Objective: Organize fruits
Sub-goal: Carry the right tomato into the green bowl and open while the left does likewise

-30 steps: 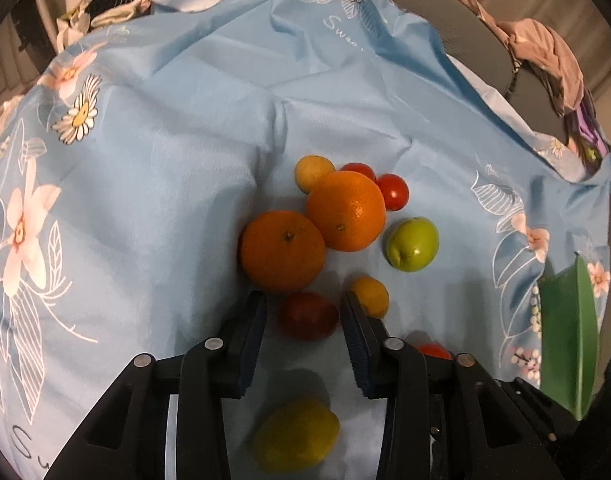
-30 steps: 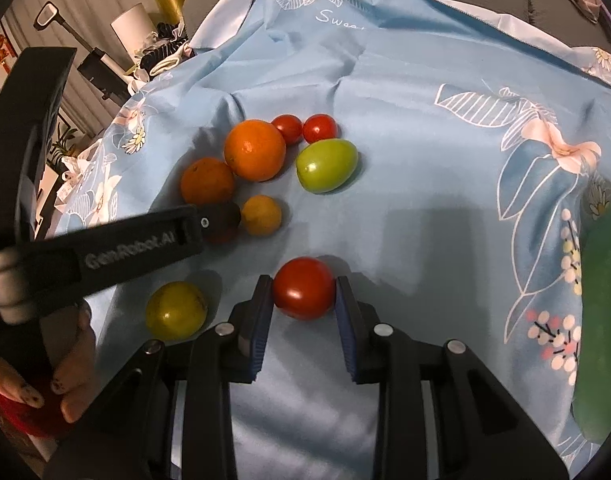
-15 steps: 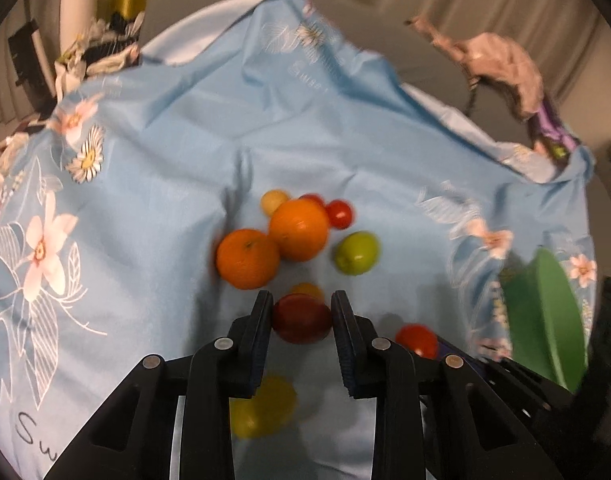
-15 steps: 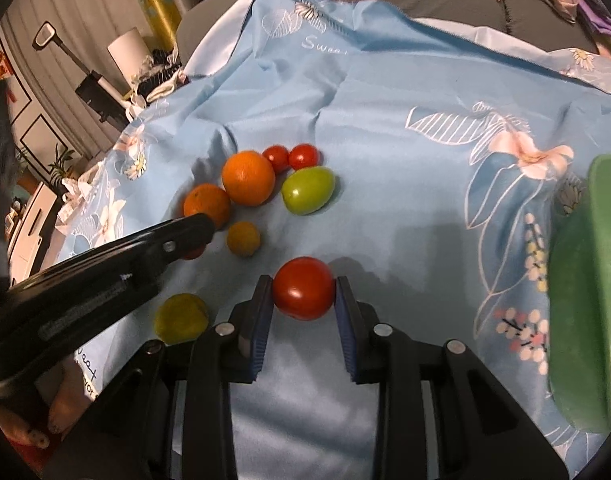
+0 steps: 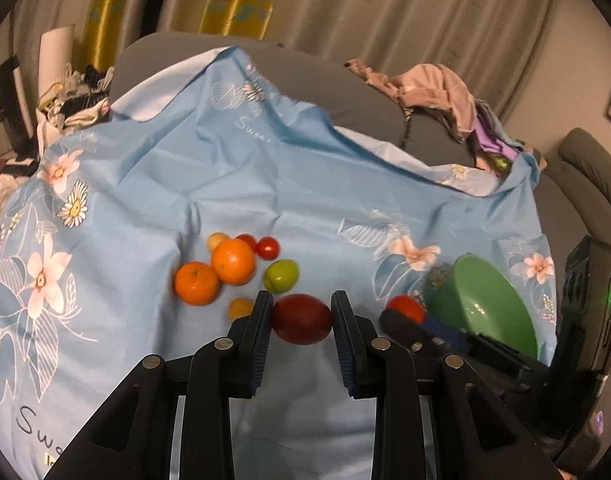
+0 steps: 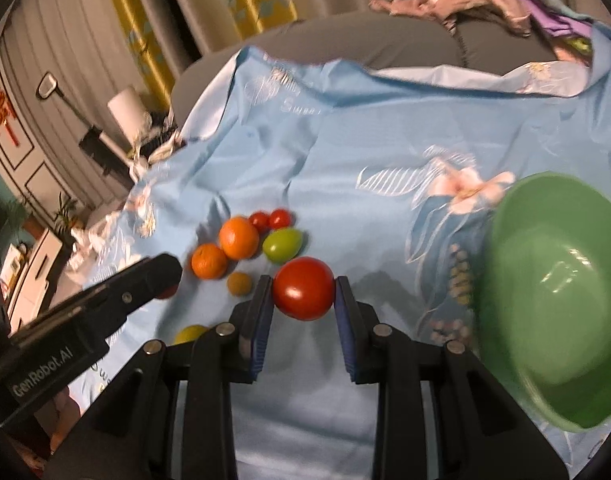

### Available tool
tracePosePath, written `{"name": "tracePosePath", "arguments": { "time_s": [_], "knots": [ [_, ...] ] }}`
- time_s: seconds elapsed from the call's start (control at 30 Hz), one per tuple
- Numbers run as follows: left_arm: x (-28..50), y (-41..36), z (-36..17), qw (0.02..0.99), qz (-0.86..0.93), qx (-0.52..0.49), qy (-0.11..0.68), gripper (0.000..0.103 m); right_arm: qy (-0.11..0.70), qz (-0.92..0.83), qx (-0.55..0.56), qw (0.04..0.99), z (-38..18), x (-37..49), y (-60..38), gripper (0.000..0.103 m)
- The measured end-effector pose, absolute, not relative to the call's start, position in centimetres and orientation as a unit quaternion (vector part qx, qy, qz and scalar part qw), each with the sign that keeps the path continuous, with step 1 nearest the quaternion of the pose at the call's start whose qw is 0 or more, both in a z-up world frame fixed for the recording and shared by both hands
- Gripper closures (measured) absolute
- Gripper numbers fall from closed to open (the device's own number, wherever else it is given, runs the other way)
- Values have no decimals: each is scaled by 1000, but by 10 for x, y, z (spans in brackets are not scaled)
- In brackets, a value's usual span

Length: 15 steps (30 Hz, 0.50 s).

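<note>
Left wrist view: left gripper [image 5: 301, 312] is clamped on a dark red fruit [image 5: 301, 319], both pads pressed to its sides, carried clear of the blue cloth [image 5: 145, 184]. Loose fruit is grouped on the cloth at 10 to 11 o'clock from the gripper: two oranges [image 5: 211, 272] touching, a green fruit [image 5: 281, 276] beside them, two small red tomatoes [image 5: 263, 245] behind, a small yellow fruit [image 5: 216, 240] at the far left of the group, a small orange fruit [image 5: 240, 307] just left of the near finger. A green bowl [image 5: 489, 304] is noted at 3 o'clock, tilted, with the right gripper's tomato seen in front of it.

Right wrist view: right gripper [image 6: 304, 292] is clamped on a red tomato [image 6: 303, 288], held above the cloth. The bowl is at 3 o'clock, blurred, its mouth toward the camera. The left gripper's arm crosses at 9 o'clock. A yellow fruit [image 6: 189, 333] is partly hidden behind the near left finger.
</note>
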<state>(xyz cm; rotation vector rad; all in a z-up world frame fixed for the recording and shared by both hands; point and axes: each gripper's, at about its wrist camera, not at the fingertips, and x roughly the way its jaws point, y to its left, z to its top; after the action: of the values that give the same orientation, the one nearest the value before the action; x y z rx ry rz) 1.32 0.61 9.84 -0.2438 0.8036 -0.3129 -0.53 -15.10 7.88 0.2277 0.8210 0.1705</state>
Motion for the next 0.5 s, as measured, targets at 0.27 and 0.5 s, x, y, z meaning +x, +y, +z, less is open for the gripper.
{"name": "tracePosePath", "arguments": {
  "time_s": [0.27, 0.5],
  "knots": [
    [9, -22, 107, 902, -178, -103, 379, 73, 354, 47, 151, 922, 101, -22, -191, 72],
    [10, -69, 119, 896, -224, -74, 376, 73, 324, 7, 198, 925, 109, -40, -241, 72]
  ]
}}
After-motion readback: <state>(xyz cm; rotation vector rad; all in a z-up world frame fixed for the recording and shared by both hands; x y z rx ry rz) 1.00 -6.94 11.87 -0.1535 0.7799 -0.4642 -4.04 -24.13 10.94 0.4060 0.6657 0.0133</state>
